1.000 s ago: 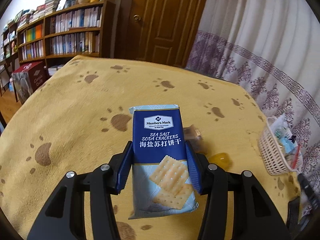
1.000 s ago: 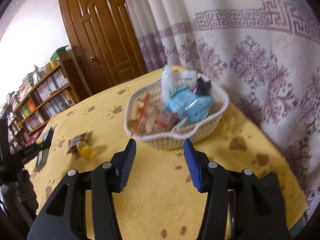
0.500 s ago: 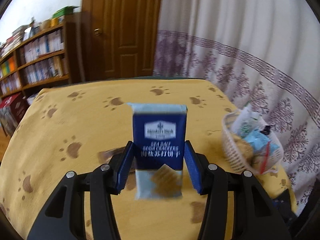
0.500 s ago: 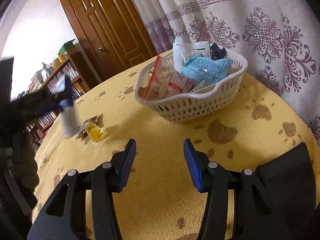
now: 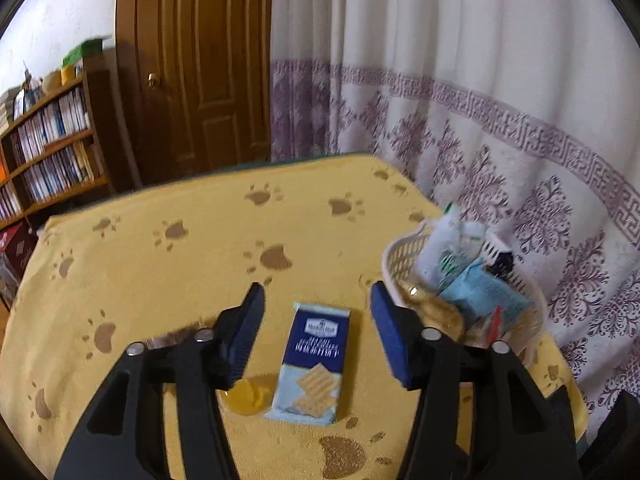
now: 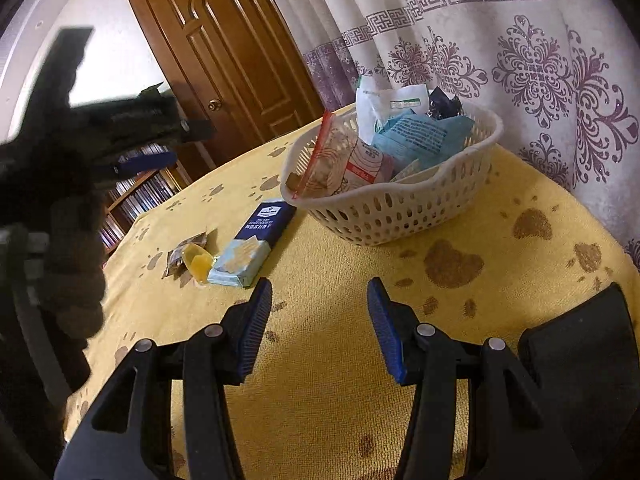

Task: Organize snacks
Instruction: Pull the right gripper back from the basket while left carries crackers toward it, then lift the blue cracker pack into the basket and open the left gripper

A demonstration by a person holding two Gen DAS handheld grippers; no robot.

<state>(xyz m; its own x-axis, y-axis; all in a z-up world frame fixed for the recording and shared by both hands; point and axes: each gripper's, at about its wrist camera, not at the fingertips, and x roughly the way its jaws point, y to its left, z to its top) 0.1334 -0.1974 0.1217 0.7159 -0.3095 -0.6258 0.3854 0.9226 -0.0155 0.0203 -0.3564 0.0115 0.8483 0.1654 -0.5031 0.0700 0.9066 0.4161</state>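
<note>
My left tool (image 5: 316, 332) hangs above the desk (image 5: 192, 280) with its jaws opening, the soda cracker pack (image 5: 312, 364) lying flat on the yellow paw-print cloth below, untouched by the pads. A yellow jelly cup (image 5: 246, 396) sits just beside it, the white snack basket (image 6: 400, 208) near. My right tool (image 6: 320, 320) gapes empty. Behind: brown door (image 5: 204, 60), bookshelf (image 5: 48, 140), patterned curtain (image 5: 480, 100)

Yellow paw-print table (image 6: 460, 320): basket (image 6: 400, 208), cracker pack (image 6: 256, 244)
</note>
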